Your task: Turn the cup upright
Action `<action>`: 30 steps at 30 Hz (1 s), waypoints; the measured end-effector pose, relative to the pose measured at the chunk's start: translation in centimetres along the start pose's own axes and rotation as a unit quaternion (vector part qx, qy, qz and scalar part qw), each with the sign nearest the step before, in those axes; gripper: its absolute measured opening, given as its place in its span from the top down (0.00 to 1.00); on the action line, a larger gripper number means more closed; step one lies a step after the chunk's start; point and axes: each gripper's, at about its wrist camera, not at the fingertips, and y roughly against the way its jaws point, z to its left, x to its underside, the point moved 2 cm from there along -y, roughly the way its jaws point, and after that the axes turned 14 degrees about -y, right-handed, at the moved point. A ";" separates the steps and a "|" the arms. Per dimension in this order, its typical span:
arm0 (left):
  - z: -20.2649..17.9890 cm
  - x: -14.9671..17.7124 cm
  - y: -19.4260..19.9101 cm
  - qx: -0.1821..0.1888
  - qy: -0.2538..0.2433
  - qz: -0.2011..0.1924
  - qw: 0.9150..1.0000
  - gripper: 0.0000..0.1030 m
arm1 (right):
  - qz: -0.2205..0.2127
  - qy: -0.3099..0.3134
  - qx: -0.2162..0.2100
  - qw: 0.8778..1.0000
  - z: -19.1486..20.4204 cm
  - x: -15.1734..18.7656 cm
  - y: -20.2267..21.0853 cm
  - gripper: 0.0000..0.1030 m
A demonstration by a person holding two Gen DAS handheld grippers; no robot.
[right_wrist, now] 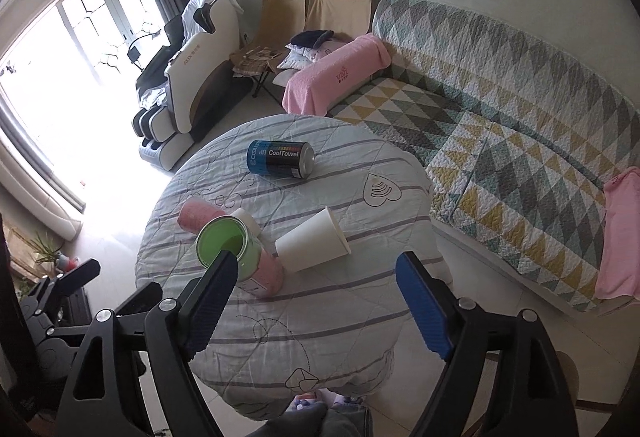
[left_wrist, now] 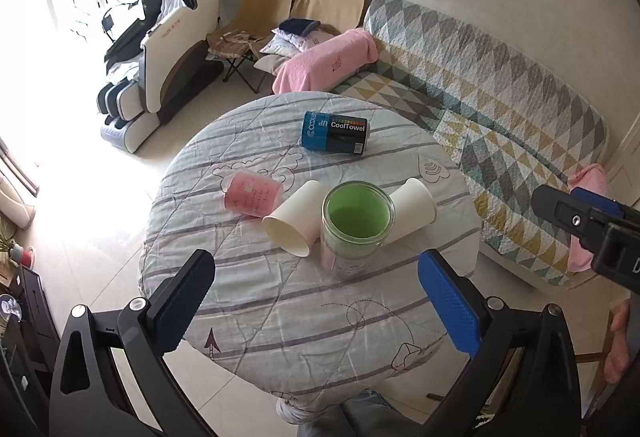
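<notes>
Plainly, nothing had been gripped: the left gripper [left_wrist: 316, 285] hung with its fingers spread wide at the bottom of its view, and the right gripper [right_wrist: 320, 305] was just as splayed and empty. On the round table [left_wrist: 280, 317], mid-frame, an upright green-lined jar [left_wrist: 357, 221] stood between two white paper cups on their sides. The right-hand cup [right_wrist: 314, 240] lay just above the right tongs, its rim toward the upper right. I judged it best to straddle its wall mid-body, pinch lightly so the paper would not crumple, then rotate clear of the jar.
</notes>
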 end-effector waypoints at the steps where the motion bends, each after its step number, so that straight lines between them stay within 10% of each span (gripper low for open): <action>1: 0.2 0.1 0.3 0.003 0.000 0.001 1.000 0.00 | -0.003 0.000 0.007 1.000 0.1 0.3 0.2 0.19; 30: 0.2 2.1 3.2 -0.022 0.020 -0.014 0.999 0.00 | 0.007 0.017 -0.005 1.000 0.9 4.4 1.9 0.17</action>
